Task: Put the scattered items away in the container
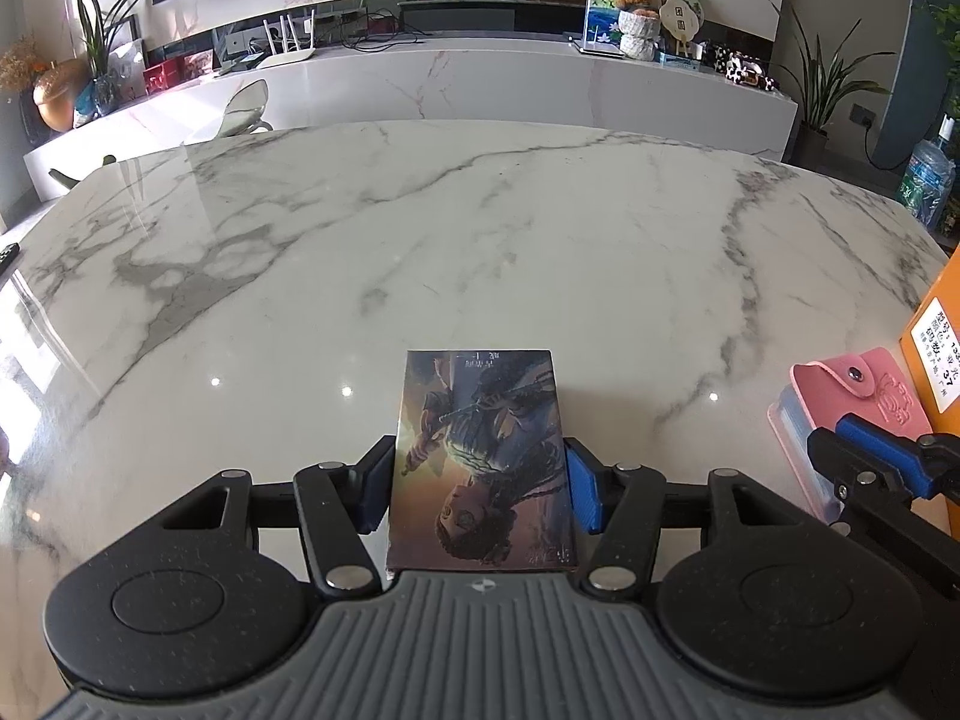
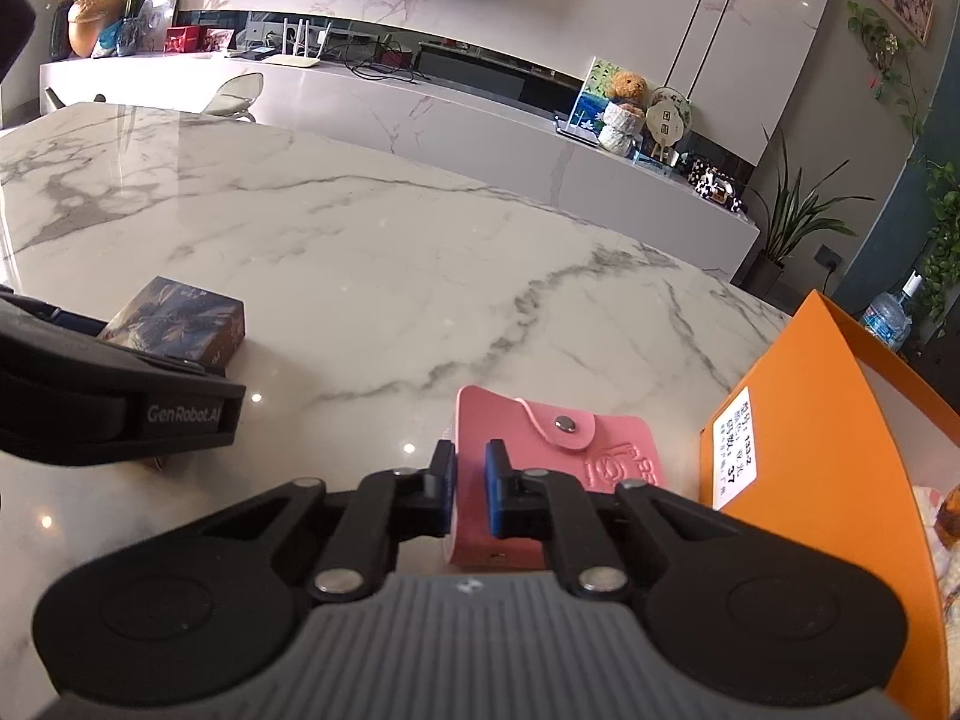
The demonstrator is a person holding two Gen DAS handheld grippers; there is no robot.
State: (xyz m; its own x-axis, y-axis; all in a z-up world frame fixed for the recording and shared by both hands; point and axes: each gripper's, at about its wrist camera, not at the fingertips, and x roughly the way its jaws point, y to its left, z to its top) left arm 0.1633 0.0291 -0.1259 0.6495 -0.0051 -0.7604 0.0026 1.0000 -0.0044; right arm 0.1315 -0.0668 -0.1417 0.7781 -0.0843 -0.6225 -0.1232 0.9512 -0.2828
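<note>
The left gripper (image 1: 480, 480) held a stiff card box (image 1: 480, 462) by its long sides. The right gripper (image 2: 470, 492) had its jaws narrow, pinching a soft pink wallet (image 2: 540, 468) by its left edge, beside the orange box (image 2: 840, 450).

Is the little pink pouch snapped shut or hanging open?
Shut: the pink pouch has its flap folded over and the metal snap sits pressed down on it.

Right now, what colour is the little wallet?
Pink wallet, clearest in the right wrist view.
</note>
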